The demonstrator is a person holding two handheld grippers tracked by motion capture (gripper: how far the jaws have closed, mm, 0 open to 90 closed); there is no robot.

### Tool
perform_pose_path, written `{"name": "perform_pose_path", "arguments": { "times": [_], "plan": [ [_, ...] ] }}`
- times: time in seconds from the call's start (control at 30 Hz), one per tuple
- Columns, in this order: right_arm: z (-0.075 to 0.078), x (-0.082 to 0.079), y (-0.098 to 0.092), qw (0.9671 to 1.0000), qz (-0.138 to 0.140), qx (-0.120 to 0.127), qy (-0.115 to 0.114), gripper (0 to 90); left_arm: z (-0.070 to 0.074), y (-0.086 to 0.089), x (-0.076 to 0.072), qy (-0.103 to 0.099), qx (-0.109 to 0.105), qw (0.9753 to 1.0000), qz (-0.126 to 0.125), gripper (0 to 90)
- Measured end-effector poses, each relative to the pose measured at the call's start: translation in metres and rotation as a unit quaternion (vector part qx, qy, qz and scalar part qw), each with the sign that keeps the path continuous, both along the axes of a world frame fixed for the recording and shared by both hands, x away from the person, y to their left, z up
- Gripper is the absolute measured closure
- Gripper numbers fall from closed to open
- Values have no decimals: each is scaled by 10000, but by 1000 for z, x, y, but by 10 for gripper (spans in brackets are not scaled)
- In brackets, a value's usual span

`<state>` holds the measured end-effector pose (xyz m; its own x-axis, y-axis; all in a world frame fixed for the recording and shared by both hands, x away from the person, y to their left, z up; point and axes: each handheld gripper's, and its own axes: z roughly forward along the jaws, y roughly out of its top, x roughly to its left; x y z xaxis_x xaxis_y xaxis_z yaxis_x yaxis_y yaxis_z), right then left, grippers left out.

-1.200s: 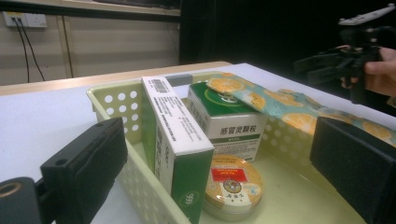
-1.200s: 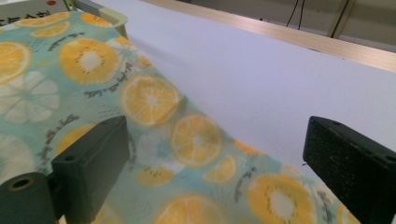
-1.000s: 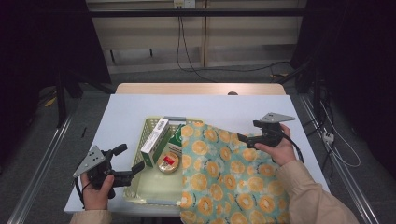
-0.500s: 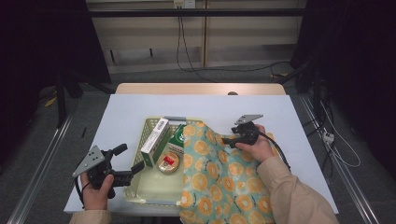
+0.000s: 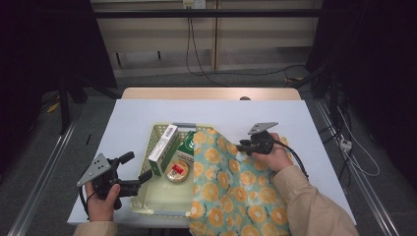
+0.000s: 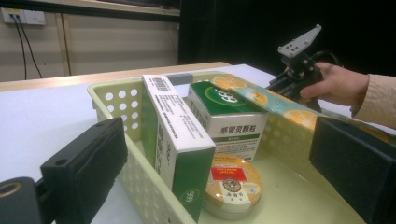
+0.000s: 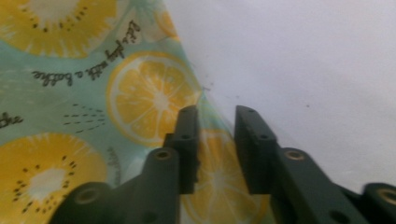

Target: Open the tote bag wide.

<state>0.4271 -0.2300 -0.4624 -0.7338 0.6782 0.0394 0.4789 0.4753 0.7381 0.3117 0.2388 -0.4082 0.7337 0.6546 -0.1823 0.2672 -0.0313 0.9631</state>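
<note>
Right hand-held gripper [image 5: 244, 146] sits at the cloth [image 5: 236, 187] edge, over the bench [image 5: 295, 123] just right of the basket [image 5: 160, 204]. In the right gripper view its jaws stand a little apart with the cloth's edge [image 7: 140, 93] lying between them; whether they pinch it I can't tell, there's a visible gap. The cloth, teal with orange-slice print, drapes over the basket's right side and covers part of the green box [image 5: 188, 142], then runs down off the near bench edge by the person's right sleeve [image 5: 314, 206].

Left hand-held gripper [image 5: 139, 179] is wide open, holding nothing, jaws pointing at the basket's near-left wall. In the left gripper view its two black pads straddle that wall [image 6: 140, 186], one outside, one further in; contact not clear.

Basket contents:
- white-and-green box [image 5: 163, 141] leaning tilted along the left wall
- green box standing beside it, cloth edge resting on its top [image 6: 219, 95]
- round tin [image 5: 177, 171] lying flat in front of both boxes, touching or just beside them

The near half of the basket floor is bare. The basket stands roughly mid-bench, slightly left of centre.
</note>
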Motion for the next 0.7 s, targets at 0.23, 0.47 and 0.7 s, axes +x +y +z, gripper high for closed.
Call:
{"name": "perform_pose_path", "arguments": {
  "times": [0.23,0.47,0.7],
  "plan": [
    [2,-3,4,9999,111,-65,22,899,1,-2,0,-13,38,10000,-28,40],
    [15,1,-6,9998,-139,113,-90,900,0,2,0,4,-24,10000,6,40],
    [45,18,-33,9956,-723,300,-509,900,1,1,0,-16,-68,10000,14,40]
  ]
}}
